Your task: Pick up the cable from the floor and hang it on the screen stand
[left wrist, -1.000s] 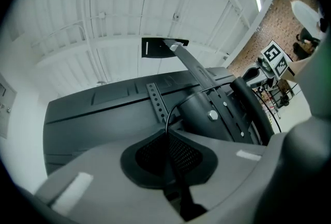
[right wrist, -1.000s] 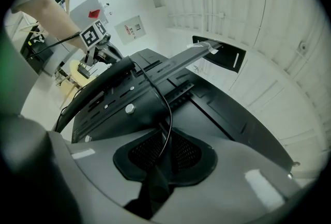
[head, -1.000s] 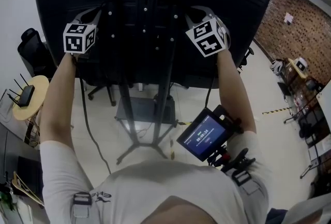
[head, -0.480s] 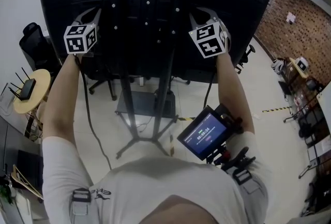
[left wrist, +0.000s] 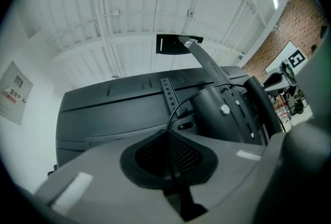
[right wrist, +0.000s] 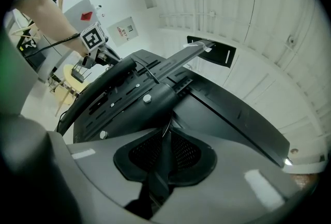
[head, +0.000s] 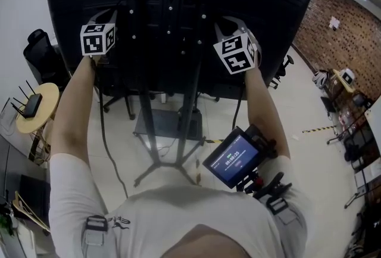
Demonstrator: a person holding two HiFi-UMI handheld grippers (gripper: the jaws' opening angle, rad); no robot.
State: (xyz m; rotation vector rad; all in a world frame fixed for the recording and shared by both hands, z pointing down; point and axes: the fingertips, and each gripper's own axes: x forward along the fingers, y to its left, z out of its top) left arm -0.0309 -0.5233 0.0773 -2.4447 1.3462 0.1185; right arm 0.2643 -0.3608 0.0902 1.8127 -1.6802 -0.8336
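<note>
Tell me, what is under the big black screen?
Under the screen, its stand spreads legs on the pale floor, with a low shelf between them. A thin cable hangs down at the left. The floor beyond the screen is covered.

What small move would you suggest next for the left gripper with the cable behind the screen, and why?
I would probably lower the left gripper slightly, jaws kept shut. It pinches the thin black cable, which arches up across the stand's mount but may not rest on it, so easing down should let it settle there before release.
</note>
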